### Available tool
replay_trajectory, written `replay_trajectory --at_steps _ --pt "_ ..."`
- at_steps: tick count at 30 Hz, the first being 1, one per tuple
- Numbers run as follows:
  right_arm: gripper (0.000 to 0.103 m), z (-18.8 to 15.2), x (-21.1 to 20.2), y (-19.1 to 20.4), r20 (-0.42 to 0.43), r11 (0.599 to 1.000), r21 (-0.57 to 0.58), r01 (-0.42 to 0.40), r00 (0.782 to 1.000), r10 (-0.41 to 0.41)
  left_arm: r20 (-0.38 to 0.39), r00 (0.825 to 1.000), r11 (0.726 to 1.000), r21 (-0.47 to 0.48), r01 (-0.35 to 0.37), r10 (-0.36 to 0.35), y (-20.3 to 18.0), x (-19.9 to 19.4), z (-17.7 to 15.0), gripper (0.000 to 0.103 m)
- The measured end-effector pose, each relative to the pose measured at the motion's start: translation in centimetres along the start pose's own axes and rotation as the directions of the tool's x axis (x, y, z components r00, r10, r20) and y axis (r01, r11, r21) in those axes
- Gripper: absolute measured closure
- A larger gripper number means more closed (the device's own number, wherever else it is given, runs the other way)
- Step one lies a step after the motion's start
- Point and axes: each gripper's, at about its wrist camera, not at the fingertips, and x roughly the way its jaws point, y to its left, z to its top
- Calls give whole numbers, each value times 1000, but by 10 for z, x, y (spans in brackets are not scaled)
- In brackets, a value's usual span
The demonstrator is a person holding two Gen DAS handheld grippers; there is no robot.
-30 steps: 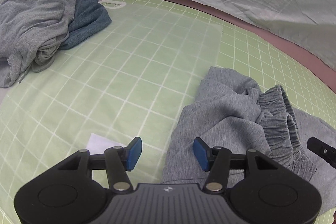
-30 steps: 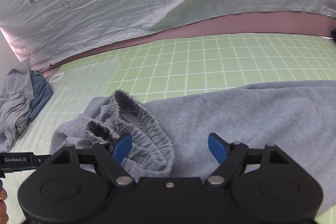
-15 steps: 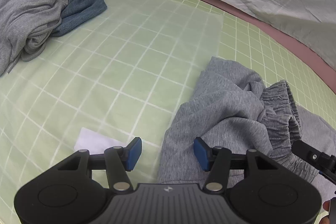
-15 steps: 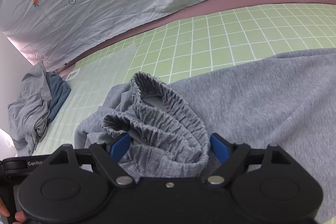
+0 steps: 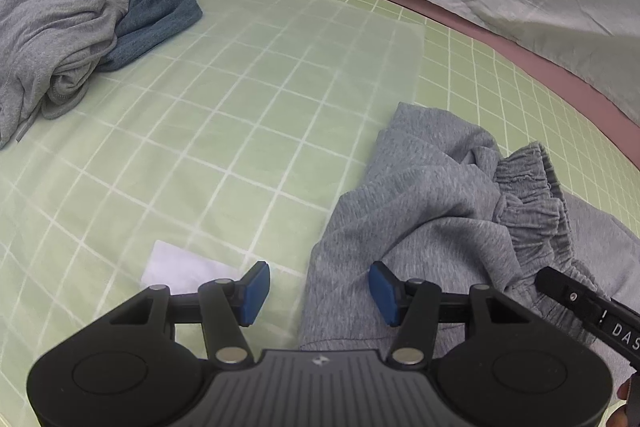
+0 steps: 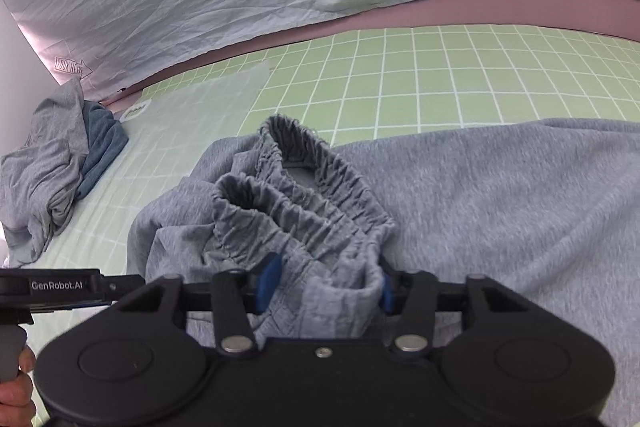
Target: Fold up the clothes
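Our right claw (image 6: 324,283) has advanced, its open jaws now straddling the waistband (image 6: 304,195) of the grey trousers (image 6: 500,211); left claw (image 5: 316,293) open beside them. Trousers lie crumpled mid-bed; folding barely begun.

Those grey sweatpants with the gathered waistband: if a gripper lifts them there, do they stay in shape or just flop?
The grey sweatpants would probably flop: they already lie in soft, rumpled folds. The waistband bunches between the right gripper fingers, so it likely squashes. The trailing fabric would probably drag along the green grid sheet.
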Motion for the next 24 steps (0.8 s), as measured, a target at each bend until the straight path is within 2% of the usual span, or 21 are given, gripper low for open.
replay_trajectory --at_steps 1,4,5,8,10,11,12,15,16,18,21,24 --pt "86 2 -6 -5 15 1000 17 -19 1000 19 4 1000 1000 -1 10 -10 0 -2 1 47" --pt "88 5 -39 -29 112 986 137 -98 990 83 13 999 999 11 42 -42 -5 -8 2 47" --pt "88 4 -46 -36 129 982 163 -96 989 75 10 999 999 26 46 -47 -9 -8 1 47" --pt "88 -1 -56 -60 140 972 234 -15 990 -19 0 998 996 70 59 -59 -20 -7 -3 47" --pt "83 -8 -48 -76 68 958 275 78 993 -101 -7 998 993 100 68 -68 -28 -7 -6 47" --pt "80 -11 -44 -80 39 955 279 97 993 -112 -13 998 991 117 65 -64 -31 -6 -8 47" --pt "68 -14 -42 -82 18 953 278 120 991 -130 -21 998 989 135 54 -52 -34 -4 -11 47" --pt "42 -17 -52 -67 84 955 191 229 965 -248 -27 999 987 155 43 -40 -36 -4 -15 47" --pt "38 -16 -55 -62 104 955 158 251 958 -268 -28 999 987 154 43 -39 -35 -4 -15 47" --pt "37 -13 -56 -55 137 964 107 245 956 -258 -29 999 988 151 43 -39 -34 -4 -15 46" --pt "38 -5 -56 -44 171 980 41 194 965 -198 -29 999 988 146 41 -38 -33 -5 -15 46" --pt "41 0 -51 -34 172 989 -25 149 975 -142 -21 999 988 146 41 -39 -35 -7 -12 46"
